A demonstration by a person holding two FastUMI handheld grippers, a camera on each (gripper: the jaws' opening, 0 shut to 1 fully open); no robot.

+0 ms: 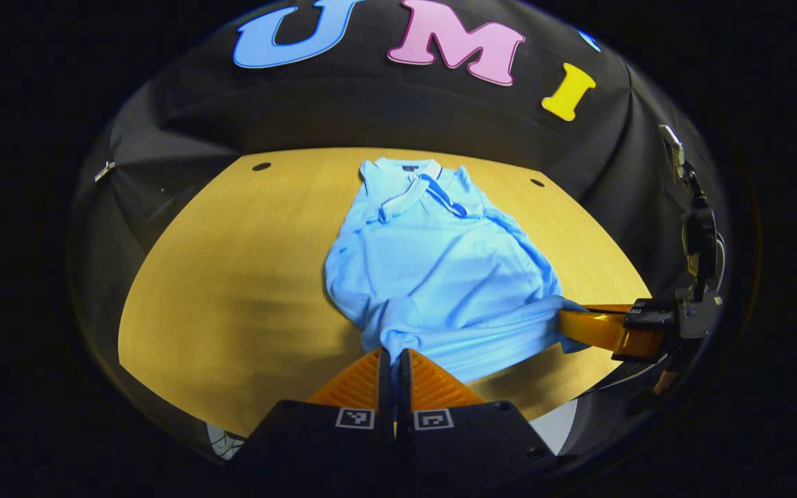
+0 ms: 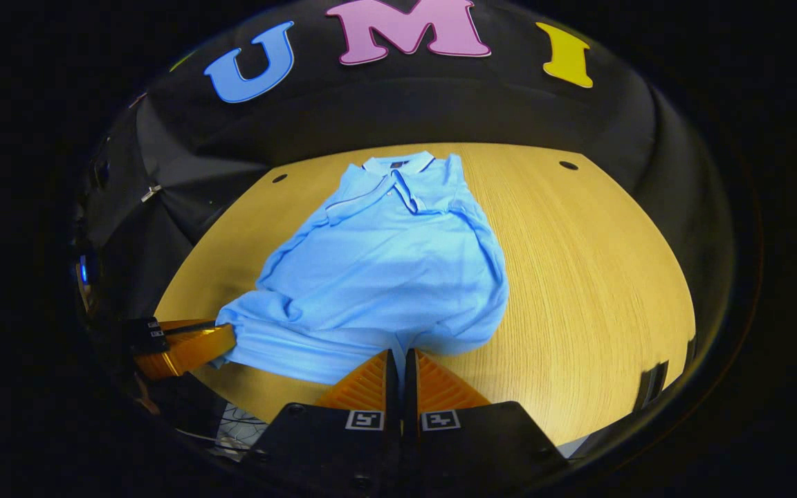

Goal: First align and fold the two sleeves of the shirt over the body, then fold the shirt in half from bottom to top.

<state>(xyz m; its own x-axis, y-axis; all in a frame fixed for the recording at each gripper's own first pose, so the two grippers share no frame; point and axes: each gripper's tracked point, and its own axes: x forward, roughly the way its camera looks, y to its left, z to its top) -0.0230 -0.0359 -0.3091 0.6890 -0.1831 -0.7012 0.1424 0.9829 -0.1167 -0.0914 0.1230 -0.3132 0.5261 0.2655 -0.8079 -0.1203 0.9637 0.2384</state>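
Observation:
A light blue polo shirt [image 1: 433, 270] lies on the wooden table [image 1: 232, 277], collar at the far end, both sleeves folded over the body. My left gripper [image 1: 394, 354] is shut on the shirt's bottom hem at its left corner, the cloth lifted and bunched at the fingertips. In the right gripper view the same shirt [image 2: 385, 270] shows, and my right gripper [image 2: 398, 353] is shut on the hem's right corner. The hem hangs stretched between the two grippers. The right gripper [image 1: 564, 324] appears at the right of the left gripper view, the left gripper [image 2: 222, 342] at the left of the right gripper view.
The table [image 2: 592, 277] has bare wood on both sides of the shirt and small dark holes [image 2: 568, 165] near its far corners. Black cloth walls stand behind and beside it. The near table edge runs just below the grippers.

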